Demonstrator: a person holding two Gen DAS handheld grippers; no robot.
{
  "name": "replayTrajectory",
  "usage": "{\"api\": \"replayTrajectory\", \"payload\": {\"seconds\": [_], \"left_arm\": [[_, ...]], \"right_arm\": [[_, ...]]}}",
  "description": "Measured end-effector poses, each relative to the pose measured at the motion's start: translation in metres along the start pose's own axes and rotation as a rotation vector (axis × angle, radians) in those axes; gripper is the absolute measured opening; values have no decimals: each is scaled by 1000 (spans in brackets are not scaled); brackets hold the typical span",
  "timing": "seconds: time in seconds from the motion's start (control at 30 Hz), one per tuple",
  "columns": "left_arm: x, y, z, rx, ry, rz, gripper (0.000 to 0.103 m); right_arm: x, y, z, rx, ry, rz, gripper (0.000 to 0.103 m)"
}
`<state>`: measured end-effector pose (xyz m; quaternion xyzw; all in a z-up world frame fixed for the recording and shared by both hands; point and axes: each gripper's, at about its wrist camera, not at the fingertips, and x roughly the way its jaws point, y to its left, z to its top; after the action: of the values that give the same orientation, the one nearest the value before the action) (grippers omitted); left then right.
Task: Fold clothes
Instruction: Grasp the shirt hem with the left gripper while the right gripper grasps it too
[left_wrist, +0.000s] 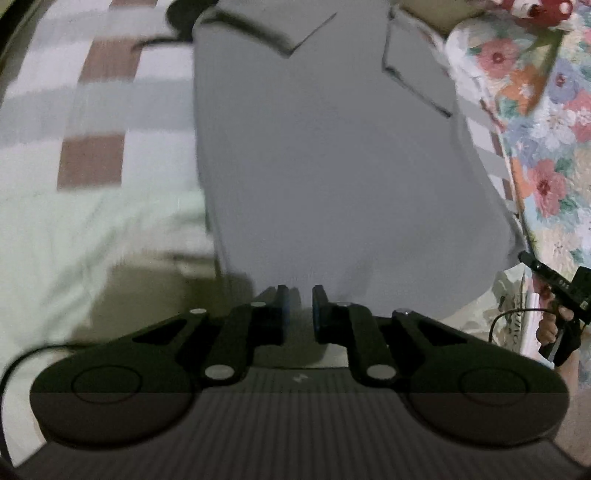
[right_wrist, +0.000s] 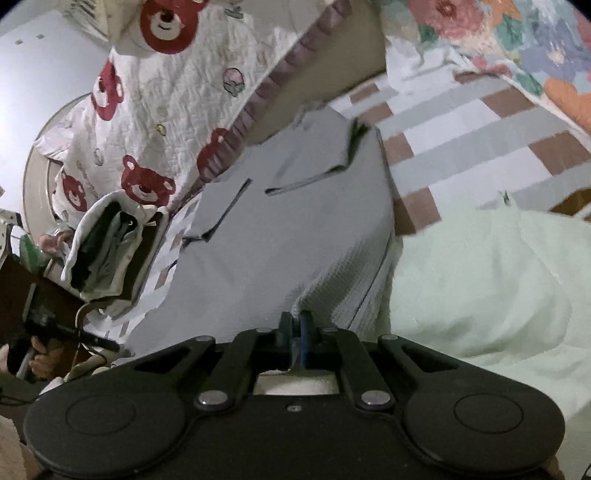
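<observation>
On the checked sheet (left_wrist: 107, 110), a grey shirt (left_wrist: 325, 166) is lying flat, sleeves folded inward. Left gripper (left_wrist: 300, 295) is sitting at the hem at 6 o'clock, jaws slightly parted, gripping nothing. Right gripper (right_wrist: 295, 321) is pinching the shirt (right_wrist: 295, 221) edge, jaws pressed together. Pale green cloth (right_wrist: 480, 280) is lying at 3 o'clock; bear quilt (right_wrist: 155, 110) at 10.

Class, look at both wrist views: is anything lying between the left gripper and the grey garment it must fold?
Nothing visible does. The left gripper sits with its jaws apart right at the near edge of the grey garment, with only bare bedsheet beside it. The right gripper is already shut on the same garment.
</observation>
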<state>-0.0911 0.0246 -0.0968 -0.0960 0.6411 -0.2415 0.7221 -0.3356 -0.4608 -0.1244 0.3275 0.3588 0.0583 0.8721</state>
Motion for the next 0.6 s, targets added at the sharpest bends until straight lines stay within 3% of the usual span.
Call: {"api": "replayTrajectory", "payload": {"seconds": [0.07, 0.2, 0.27, 0.33, 0.37, 0.4, 0.43, 0.5, 0.53, 0.6], "left_arm": [[0, 0, 3, 8, -9, 11, 12], [2, -3, 2, 97, 5, 113, 16], [2, -3, 1, 124, 6, 134, 26], [2, 4, 1, 107, -3, 110, 49], [2, 8, 1, 79, -6, 81, 53], [4, 14, 2, 18, 0, 29, 63], [7, 22, 2, -69, 19, -31, 70], [13, 34, 0, -220, 37, -106, 70], [13, 33, 0, -241, 27, -98, 70], [13, 25, 2, -190, 7, -28, 70]], "right_arm": [[-2, 4, 1, -29, -11, -4, 6], [-2, 18, -3, -171, 5, -156, 11], [-4, 23, -9, -253, 18, -221, 15], [-8, 19, -13, -255, 19, -237, 30], [-11, 16, -16, -248, 18, -241, 40], [-14, 8, -17, -194, 5, -220, 49], [-17, 0, -19, -135, -9, -197, 51], [-20, -21, -24, 33, -66, -120, 60], [-20, -29, -27, 112, -90, -92, 61], [-15, -43, -34, 268, -112, -67, 63]]}}
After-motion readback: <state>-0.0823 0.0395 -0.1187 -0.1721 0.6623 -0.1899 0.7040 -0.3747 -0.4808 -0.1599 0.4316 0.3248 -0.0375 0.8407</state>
